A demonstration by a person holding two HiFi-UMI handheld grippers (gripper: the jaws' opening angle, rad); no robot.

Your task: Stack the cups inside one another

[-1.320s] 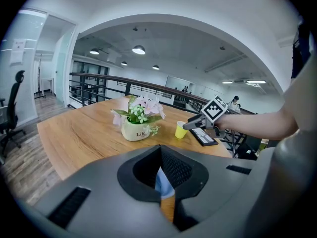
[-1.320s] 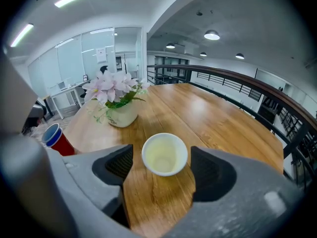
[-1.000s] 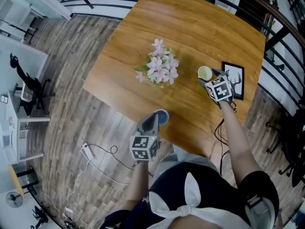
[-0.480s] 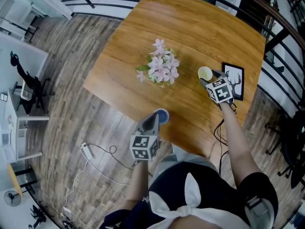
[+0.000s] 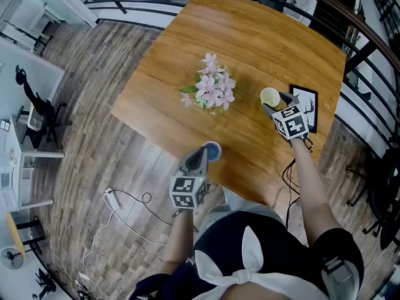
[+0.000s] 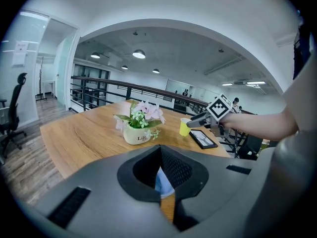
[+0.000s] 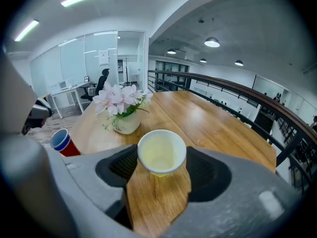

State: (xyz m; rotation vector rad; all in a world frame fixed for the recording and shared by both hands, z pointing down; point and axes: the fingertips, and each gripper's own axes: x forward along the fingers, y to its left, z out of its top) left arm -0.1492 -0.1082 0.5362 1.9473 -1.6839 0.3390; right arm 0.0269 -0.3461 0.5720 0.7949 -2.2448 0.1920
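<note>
A pale yellow cup (image 5: 269, 96) (image 7: 161, 151) sits between the pads of my right gripper (image 5: 275, 102) (image 7: 161, 168), which is shut on it and holds it just above the wooden table (image 5: 250, 36). From the left gripper view the same cup (image 6: 184, 127) hangs beyond the flowers. My left gripper (image 5: 204, 155) (image 6: 164, 185) is at the near table edge, its jaws almost together on the wall of a blue cup (image 5: 213, 150) (image 6: 162, 181). From the right gripper view that cup (image 7: 62, 141) is blue at the rim and red below.
A white pot of pink flowers (image 5: 210, 92) (image 7: 122, 114) stands mid-table between the two cups. A black-framed deer picture (image 5: 307, 105) lies flat beside the right gripper. A railing runs behind the table's far edge. A cable lies on the floor (image 5: 125, 199).
My right gripper has risen a little with the yellow cup between its pads. The left gripper and the blue cup have stayed put.
</note>
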